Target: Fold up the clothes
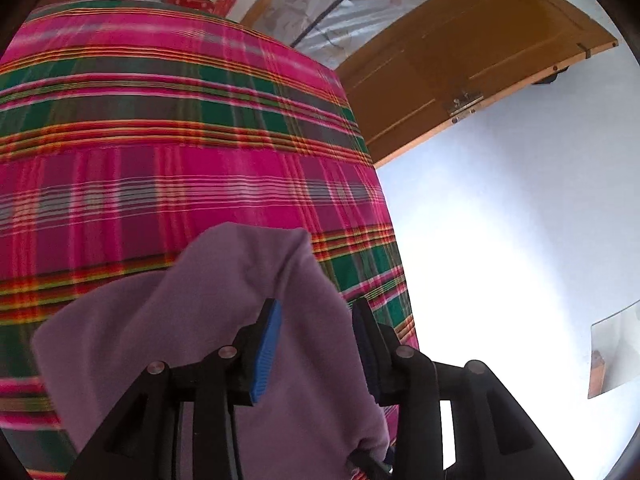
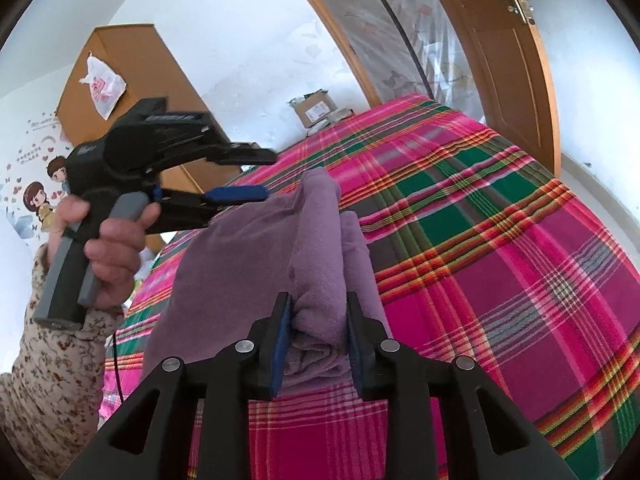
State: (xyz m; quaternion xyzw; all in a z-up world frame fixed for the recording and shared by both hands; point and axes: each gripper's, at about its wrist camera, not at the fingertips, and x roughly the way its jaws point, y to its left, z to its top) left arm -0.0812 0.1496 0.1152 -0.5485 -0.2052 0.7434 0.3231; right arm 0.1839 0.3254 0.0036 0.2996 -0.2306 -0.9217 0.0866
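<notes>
1. We see the purple garment (image 2: 320, 236) bunched and partly lifted above the bed (image 2: 500, 208), which is covered by a pink, green and orange plaid sheet.
2. Our right hand-held gripper (image 2: 318, 344) is clamped on a thick folded bundle of the purple cloth, its blue pads pressing the fabric from both sides.
3. Our left hand-held gripper (image 2: 256, 174) stands open, its two fingers spread wide; in the right wrist view its lower blue pad sits just above the top edge of the garment, and we cannot tell whether it touches.
4. In the left wrist view the garment (image 1: 208, 312) fills the space between the spread fingers (image 1: 267, 344) of that gripper (image 1: 316, 340) and drapes down under them.
5. The left hand (image 2: 108, 240), in a floral sleeve, grips the grey handle.
6. Beyond the bed stand a wooden cabinet (image 2: 120, 64) with a white plastic bag (image 2: 102, 86) hanging on it, a cardboard box (image 2: 314, 108) at the far edge, and a wooden door (image 2: 504, 52) to the right.
7. Cartoon stickers (image 2: 38, 200) decorate the wall at left.
</notes>
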